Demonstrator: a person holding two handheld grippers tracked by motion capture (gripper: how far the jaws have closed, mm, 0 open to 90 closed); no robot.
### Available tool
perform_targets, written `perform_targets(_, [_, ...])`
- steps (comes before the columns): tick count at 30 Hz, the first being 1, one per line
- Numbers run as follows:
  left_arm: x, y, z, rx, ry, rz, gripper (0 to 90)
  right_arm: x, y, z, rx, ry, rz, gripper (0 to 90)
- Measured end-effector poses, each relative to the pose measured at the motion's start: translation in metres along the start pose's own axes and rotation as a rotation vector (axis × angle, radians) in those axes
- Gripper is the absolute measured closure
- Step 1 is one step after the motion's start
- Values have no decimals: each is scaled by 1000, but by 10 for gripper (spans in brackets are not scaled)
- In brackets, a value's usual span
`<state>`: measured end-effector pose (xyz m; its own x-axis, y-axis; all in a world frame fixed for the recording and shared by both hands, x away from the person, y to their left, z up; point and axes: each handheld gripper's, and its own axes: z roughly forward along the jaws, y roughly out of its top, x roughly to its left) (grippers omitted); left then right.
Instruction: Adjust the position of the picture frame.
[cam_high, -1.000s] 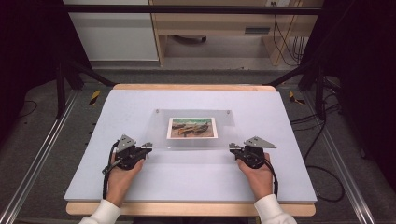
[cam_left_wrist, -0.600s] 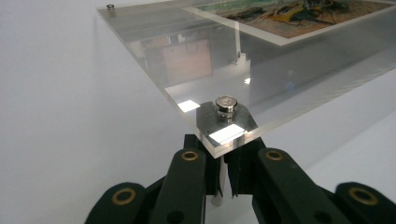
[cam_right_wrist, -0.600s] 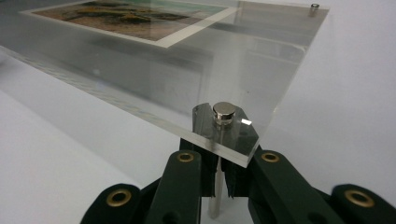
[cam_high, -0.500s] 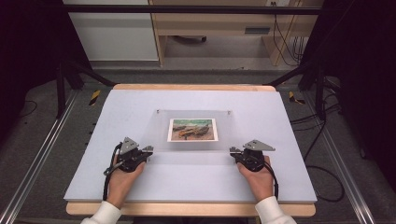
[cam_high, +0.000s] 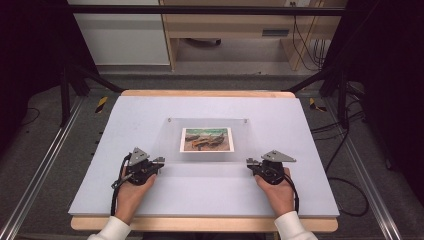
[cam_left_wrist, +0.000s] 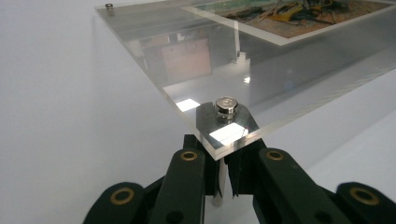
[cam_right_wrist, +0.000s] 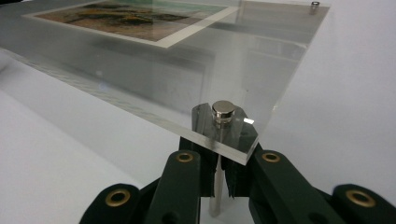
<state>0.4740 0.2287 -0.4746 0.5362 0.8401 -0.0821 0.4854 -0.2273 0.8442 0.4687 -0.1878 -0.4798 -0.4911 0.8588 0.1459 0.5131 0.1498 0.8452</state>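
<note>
A clear acrylic plate (cam_high: 210, 122) lies raised over the white board, with a landscape picture (cam_high: 207, 139) under its middle. Small metal caps (cam_left_wrist: 226, 103) (cam_right_wrist: 222, 109) sit on its two near corners. Below each cap a thin metal post (cam_left_wrist: 219, 186) (cam_right_wrist: 215, 191) runs down under the plate. My left gripper (cam_high: 159, 161) (cam_left_wrist: 223, 161) is at the near left corner, shut on that post. At the near right corner my right gripper (cam_high: 250, 162) (cam_right_wrist: 219, 161) is shut on its post. A hand holds each gripper from behind.
The white board (cam_high: 300, 190) rests on a wooden table whose front edge (cam_high: 200, 224) is near the wrists. Two more caps (cam_high: 169, 120) (cam_high: 246, 120) mark the plate's far corners. Metal rails (cam_high: 45, 165) and cables (cam_high: 345, 190) flank the table.
</note>
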Motion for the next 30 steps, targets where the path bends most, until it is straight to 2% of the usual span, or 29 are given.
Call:
perform_targets(8, [1, 0, 0, 0, -2, 6, 834, 0, 0, 0, 0, 5, 4, 839])
perform_targets(10, [0, 0, 0, 1, 9, 19, 805, -1, 0, -1, -2, 17, 10, 806])
perform_targets(12, [0, 0, -4, 11, 30, 46, 694, -3, -1, -4, -4, 15, 18, 681])
perform_targets(14, [1, 0, -7, 24, 24, 36, 562, -6, -3, -9, 7, 4, 49, 525])
perform_targets(16, [3, -2, -10, 41, 12, 25, 449, -8, -5, -14, 10, -13, 49, 381])
perform_targets(19, [4, -5, -15, 47, 0, 5, 300, -10, -9, -24, 20, -24, 57, 241])
perform_targets(20, [4, -5, -15, 47, 0, 5, 262, -10, -10, -27, 20, -28, 57, 215])
perform_targets(21, [4, -4, -19, 38, -32, -8, 220, -10, -9, -30, 16, -27, 61, 196])
perform_targets(22, [4, -3, -21, 34, -44, -7, 187, -11, -9, -34, 11, -29, 57, 181])
perform_targets(24, [3, 0, -25, 19, -52, -13, 144, -11, -7, -39, 8, -27, 64, 151])
perform_targets(27, [5, 5, -30, -3, -66, -22, 102, -12, -4, -45, -18, -29, 72, 113])
perform_targets(30, [9, 8, -35, -31, -83, -28, 81, -13, 1, -49, -54, -29, 92, 112])
